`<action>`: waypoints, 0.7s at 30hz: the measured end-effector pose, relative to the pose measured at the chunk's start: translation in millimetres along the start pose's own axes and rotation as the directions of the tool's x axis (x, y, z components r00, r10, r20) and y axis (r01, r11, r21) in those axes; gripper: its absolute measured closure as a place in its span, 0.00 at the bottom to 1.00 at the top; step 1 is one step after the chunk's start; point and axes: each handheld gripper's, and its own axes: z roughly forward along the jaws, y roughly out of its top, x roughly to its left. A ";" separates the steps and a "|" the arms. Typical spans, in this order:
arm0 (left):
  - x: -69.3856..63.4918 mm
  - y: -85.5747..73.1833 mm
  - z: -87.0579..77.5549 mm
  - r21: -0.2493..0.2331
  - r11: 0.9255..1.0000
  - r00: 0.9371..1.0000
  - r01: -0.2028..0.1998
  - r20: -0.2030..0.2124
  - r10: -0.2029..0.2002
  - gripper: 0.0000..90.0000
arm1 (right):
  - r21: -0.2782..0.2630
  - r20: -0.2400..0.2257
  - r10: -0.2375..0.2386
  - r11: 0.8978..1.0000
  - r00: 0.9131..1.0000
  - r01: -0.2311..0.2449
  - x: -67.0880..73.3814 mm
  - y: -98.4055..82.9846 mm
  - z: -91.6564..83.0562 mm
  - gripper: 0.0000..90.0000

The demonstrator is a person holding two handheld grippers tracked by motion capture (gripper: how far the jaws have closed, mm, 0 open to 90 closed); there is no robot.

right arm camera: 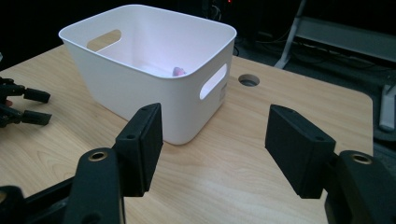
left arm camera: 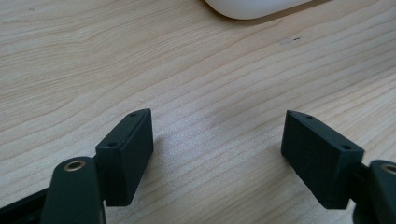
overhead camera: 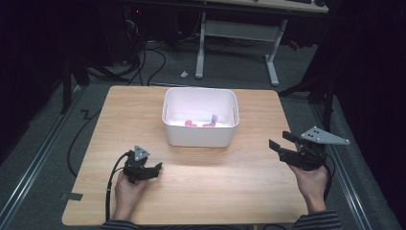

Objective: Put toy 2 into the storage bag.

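1. Dark room; grey floor, cables, and a white-legged desk frame beyond my wooden bench.
2. White bin stands at the bench's far middle, upright, with handle slots in its end walls. Small pink pieces and one bluish bit lie on its floor; too small to say what they are.
3. My left tongs rest low over the bench near the front left, released, bare wood between the jaws. A corner of the bin shows just ahead in the left gripper view.
4. My right tongs hover at the right edge, tilted toward the bin, well apart from it. The jaws stand apart with nothing in them.
5. A round cable hole sits in the bench just beyond the bin.
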 end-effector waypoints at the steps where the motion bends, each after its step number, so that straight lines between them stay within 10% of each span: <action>1: 0.0 0.0 0.0 0.000 1.000 1.000 0.000 0.000 0.000 0.28 | 0.000 0.000 0.004 1.000 1.000 -0.004 -0.5 -2.0 -0.4 0.41; 21: 0.0 0.0 0.0 0.000 1.000 1.000 0.000 0.000 0.000 0.28 | 0.033 -0.037 0.065 0.997 0.997 -0.064 6.0 -33.3 28.6 0.41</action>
